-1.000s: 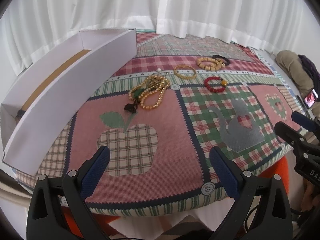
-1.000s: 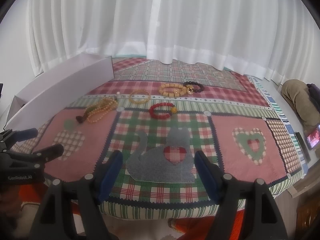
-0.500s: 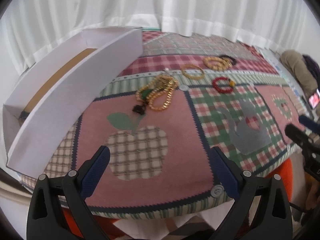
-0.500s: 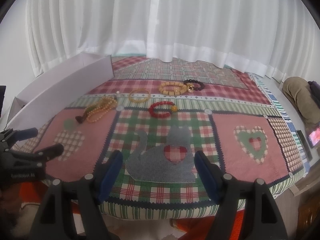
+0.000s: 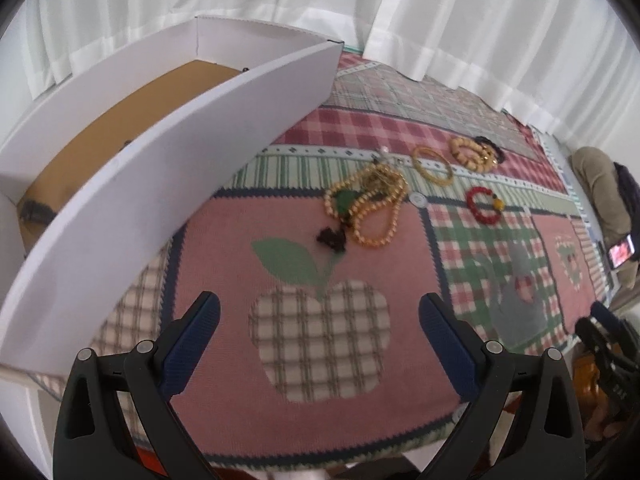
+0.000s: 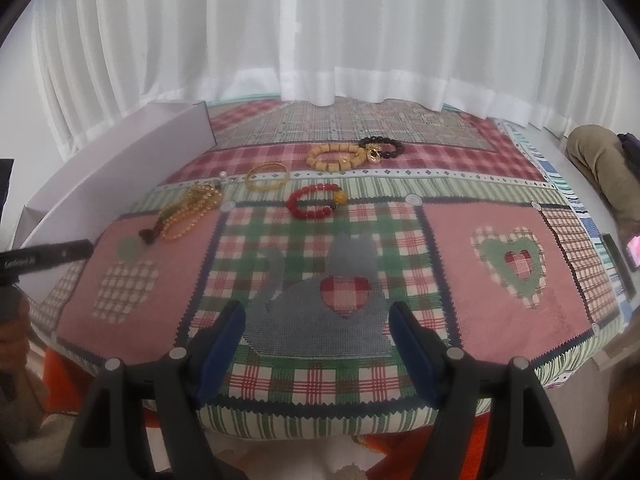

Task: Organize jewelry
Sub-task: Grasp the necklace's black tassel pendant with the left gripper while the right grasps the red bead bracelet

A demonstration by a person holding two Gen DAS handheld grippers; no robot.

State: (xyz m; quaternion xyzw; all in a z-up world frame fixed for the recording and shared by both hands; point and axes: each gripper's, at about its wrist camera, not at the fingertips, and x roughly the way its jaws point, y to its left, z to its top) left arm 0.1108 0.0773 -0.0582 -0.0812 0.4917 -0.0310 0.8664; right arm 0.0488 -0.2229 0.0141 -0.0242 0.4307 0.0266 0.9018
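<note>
On the patchwork cloth lie a gold bead necklace (image 5: 372,208) (image 6: 188,210) with a green stone and dark tassel, a gold bangle (image 5: 432,164) (image 6: 267,176), a red bead bracelet (image 5: 484,205) (image 6: 316,201), a chunky yellow bracelet (image 5: 468,153) (image 6: 336,156) and a dark bead bracelet (image 6: 384,147). My left gripper (image 5: 320,324) hangs open over the apple patch, short of the necklace. My right gripper (image 6: 318,330) is open above the grey cat patch, nothing between its fingers.
A long white cardboard box (image 5: 168,152) (image 6: 120,168) with a brown floor stands along the cloth's left side. White curtains (image 6: 320,32) close the back. A person's clothed leg (image 6: 600,168) and a phone (image 5: 621,251) are at the far right.
The left gripper has moved forward and leftward over the cloth, so the box and necklace look nearer and larger. The right gripper has stayed nearly still.
</note>
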